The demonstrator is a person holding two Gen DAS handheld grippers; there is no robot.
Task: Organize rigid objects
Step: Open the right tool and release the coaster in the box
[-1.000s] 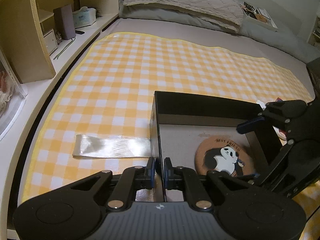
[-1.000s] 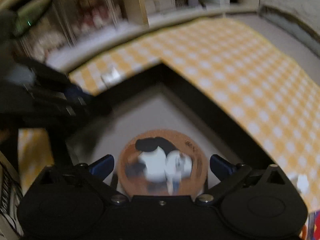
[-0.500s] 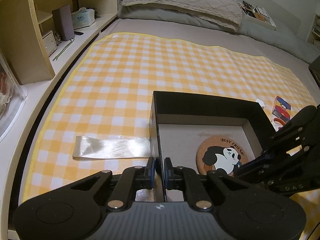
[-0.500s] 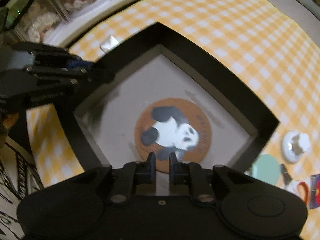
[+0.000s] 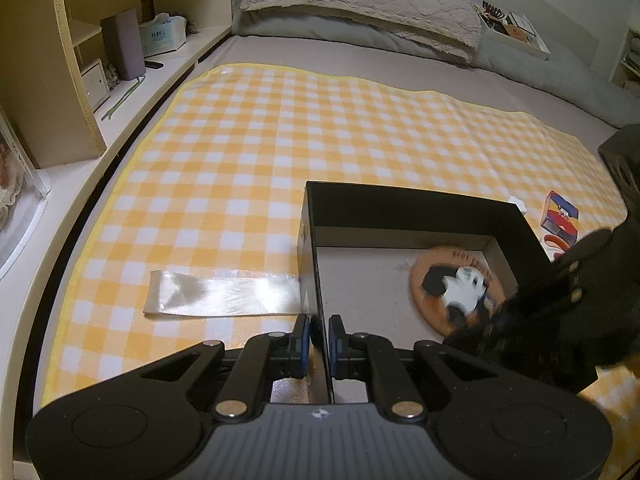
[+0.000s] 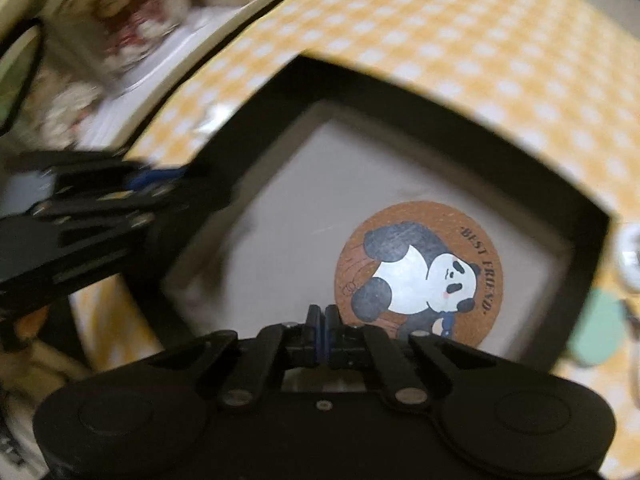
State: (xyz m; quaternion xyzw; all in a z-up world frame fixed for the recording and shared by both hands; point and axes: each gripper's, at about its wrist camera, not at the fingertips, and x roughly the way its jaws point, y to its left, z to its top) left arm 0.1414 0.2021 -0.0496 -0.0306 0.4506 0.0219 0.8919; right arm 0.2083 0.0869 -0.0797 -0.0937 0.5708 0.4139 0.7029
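On the yellow checked cloth [image 5: 280,152] over the bed, a black box [image 5: 400,208] standing open, grey floor bare but for one round cork coaster [image 6: 420,272] lying flat near the right wall. Printed with a panda and the words "BEST FRIEND". Left gripper [image 5: 319,340] pinching the box's left wall, jaws easing apart yet pads against the wall on both sides. Right gripper [image 6: 320,328] clenched tight on nothing, hovering inside the box just beside the coaster's rim. Outside, left of the box – a clear plastic strip [image 5: 224,294]. Beyond the right wall, a small coloured carton [image 5: 559,216] and a white knob-like piece [image 6: 630,258], both blurred. Pillow [image 5: 360,4] far back.
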